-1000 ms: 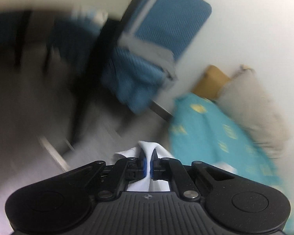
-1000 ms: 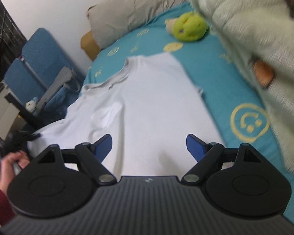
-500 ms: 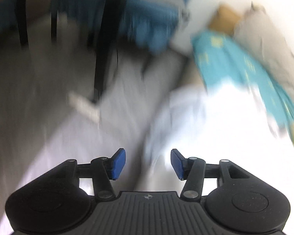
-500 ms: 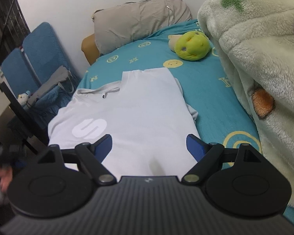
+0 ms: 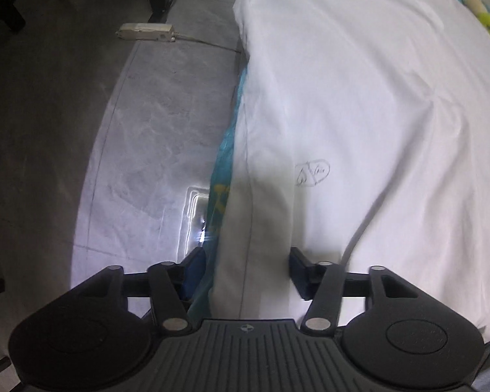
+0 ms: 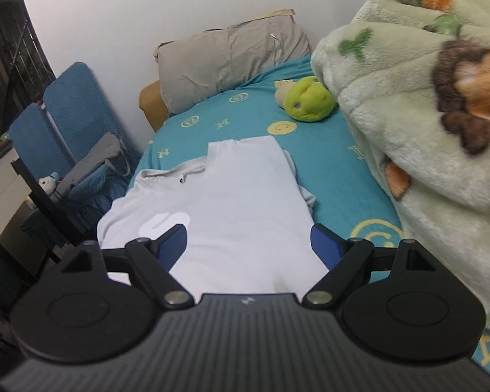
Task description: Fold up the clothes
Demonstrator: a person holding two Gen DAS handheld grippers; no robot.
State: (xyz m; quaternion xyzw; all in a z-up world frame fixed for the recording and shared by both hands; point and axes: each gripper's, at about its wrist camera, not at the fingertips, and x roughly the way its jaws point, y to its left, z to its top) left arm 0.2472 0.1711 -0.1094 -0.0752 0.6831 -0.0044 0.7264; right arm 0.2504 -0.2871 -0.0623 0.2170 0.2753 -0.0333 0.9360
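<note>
On the bed (image 6: 330, 170), white T-shirt (image 6: 245, 202) with one side folded; left gripper (image 5: 246, 274) closing, straddling its hem; right gripper (image 6: 248, 248) wide, empty; folds remain.

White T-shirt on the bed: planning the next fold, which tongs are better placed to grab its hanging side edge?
Left. The left tongs straddle the white T-shirt's hanging edge, jaws closing. The right tongs hover open above its middle.
</note>
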